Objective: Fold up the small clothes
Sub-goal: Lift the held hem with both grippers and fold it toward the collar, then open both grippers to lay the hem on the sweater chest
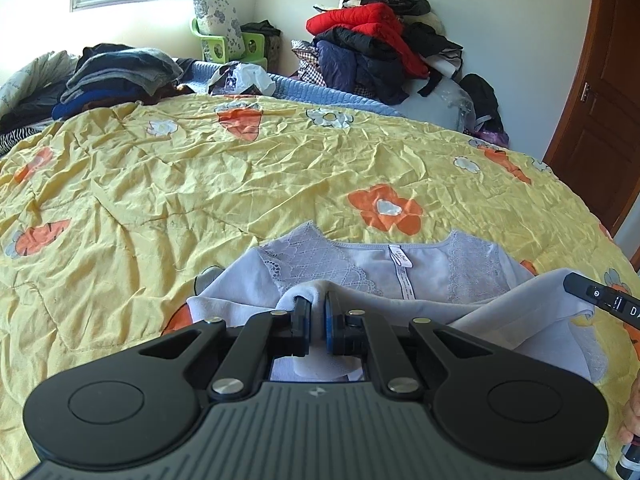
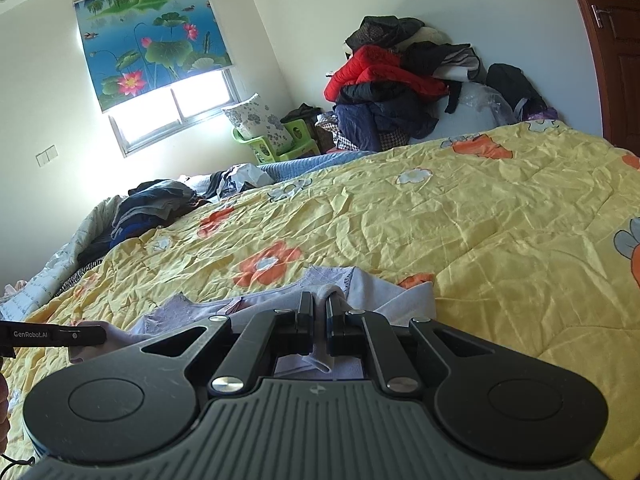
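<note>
The left gripper [image 1: 318, 312] has its jaws pressed together on a bunched bit of pale lilac cloth, an edge of the small garment [image 1: 424, 276]. The right gripper [image 2: 319, 314] pinches the same garment in the same way, a fold of cloth standing up between its narrow jaws. In the left wrist view the tip of the right gripper shows off to the right of the jaws, with a raised flap of cloth running across to it; so the near edge is held at two points and lifted.

Just beyond the left jaws, the rest of the garment lies flat on the yellow flowered quilt [image 1: 200, 168]: lace panels either side and a white care label [image 1: 401, 268] in the middle, inside face up. Judging by this, the first fold is only under way: the near edge is lifted but not yet laid over the far part. What is left is to carry that edge over, set it down, release, and likely make a second fold.

Far past the jaws, folded dark clothes [image 1: 120, 76] sit stacked at the bed's far side, and a heap of jackets [image 1: 380, 36] rests against the wall.
</note>
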### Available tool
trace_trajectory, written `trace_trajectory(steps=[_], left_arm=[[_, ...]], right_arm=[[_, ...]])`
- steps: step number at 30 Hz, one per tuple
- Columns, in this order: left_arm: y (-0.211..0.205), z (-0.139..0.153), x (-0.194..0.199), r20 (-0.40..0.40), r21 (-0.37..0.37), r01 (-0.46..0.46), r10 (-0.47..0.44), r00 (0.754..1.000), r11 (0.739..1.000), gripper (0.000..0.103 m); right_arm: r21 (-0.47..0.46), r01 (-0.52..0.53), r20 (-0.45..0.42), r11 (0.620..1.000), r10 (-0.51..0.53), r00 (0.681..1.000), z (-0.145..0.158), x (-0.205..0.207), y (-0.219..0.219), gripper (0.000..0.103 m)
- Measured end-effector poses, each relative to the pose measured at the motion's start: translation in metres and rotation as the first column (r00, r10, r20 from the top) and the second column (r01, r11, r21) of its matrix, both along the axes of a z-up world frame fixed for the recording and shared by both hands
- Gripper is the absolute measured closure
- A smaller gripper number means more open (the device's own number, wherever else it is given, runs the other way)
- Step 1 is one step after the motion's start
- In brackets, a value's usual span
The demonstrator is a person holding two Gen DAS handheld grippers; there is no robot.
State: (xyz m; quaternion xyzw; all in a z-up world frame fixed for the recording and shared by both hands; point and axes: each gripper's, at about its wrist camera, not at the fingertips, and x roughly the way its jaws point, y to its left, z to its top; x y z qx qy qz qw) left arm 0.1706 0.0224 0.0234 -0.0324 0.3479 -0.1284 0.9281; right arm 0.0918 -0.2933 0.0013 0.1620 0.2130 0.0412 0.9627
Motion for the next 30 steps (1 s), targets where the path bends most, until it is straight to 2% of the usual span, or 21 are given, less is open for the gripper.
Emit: trace_trajectory(steps=[16, 18, 23, 25, 30], left_arm=[[0.006, -0.025, 0.048, -0.12, -0.073, -0.021, 0.013, 0.993, 0.997, 0.096], [0.01, -0.026, 0.051, -0.134, -0.1, -0.032, 0.019, 0.991, 0.994, 0.096], [0.02, -0.029, 0.061, -0.193, -0.174, -0.054, 0.02, 0.981, 0.983, 0.096], [0.025, -0.03, 0.066, -0.225, -0.215, -0.065, 0.015, 0.974, 0.974, 0.096], [0.039, -0.031, 0.073, -0.281, -0.315, -0.096, 0.004, 0.96, 0.944, 0.096]], right_arm=[[0.012, 0.006, -0.084, 1.0, -0.005, 0.996, -0.025, 0.043, -0.005, 0.092], [0.011, 0.006, -0.094, 1.0, -0.005, 0.996, -0.027, 0.046, -0.006, 0.092], [0.011, 0.009, -0.115, 1.0, -0.008, 0.993, -0.028, 0.053, -0.01, 0.082], [0.011, 0.012, -0.116, 1.0, -0.01, 0.993, -0.027, 0.055, -0.012, 0.071], [0.029, 0.019, -0.102, 0.999, -0.016, 0.995, -0.021, 0.059, -0.018, 0.066]])
